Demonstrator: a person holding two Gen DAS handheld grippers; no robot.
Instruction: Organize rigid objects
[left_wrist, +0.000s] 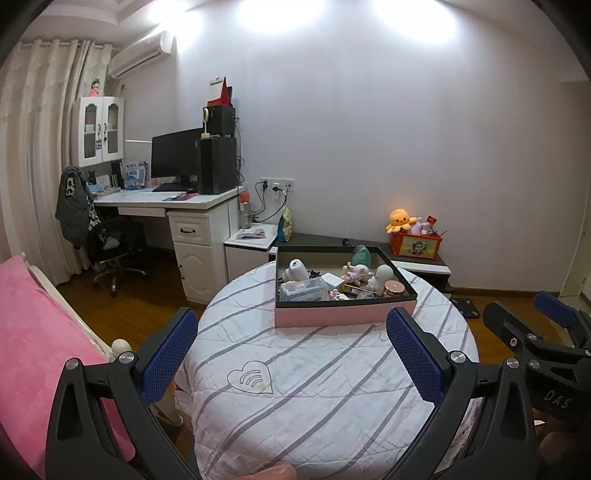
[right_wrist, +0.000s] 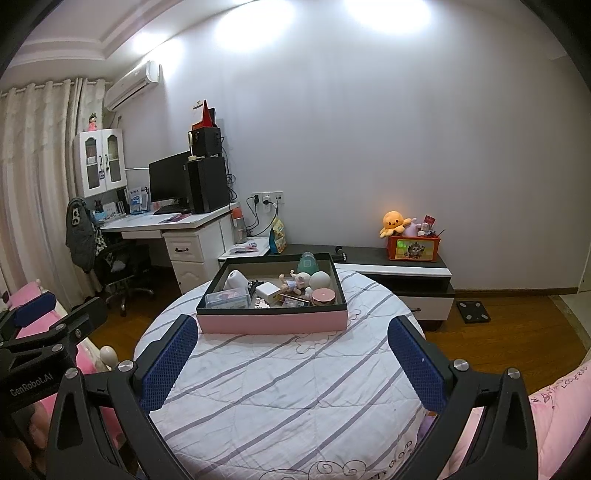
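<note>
A pink box with a dark rim (left_wrist: 332, 315) (right_wrist: 273, 322) sits at the far side of a round table under a striped quilted cloth (left_wrist: 314, 387) (right_wrist: 288, 387). Inside lie several small things: a white device (left_wrist: 295, 269) (right_wrist: 236, 278), a clear plastic case (left_wrist: 303, 290) (right_wrist: 225, 299), a small doll (left_wrist: 356, 273) (right_wrist: 293, 282), a teal bottle (left_wrist: 362, 255) (right_wrist: 307, 262), a white ball-shaped figure (left_wrist: 382, 275) (right_wrist: 319, 280) and a rose-gold round tin (left_wrist: 393, 288) (right_wrist: 324, 296). My left gripper (left_wrist: 291, 354) and right gripper (right_wrist: 291, 360) both stand open over the cloth, short of the box, holding nothing.
A white desk (left_wrist: 177, 201) with monitor and speakers stands at the back left, with an office chair (left_wrist: 110, 243) beside it. A low dark cabinet (right_wrist: 388, 258) holds an orange toy box (right_wrist: 413, 247). Pink bedding (left_wrist: 37, 332) lies to the left.
</note>
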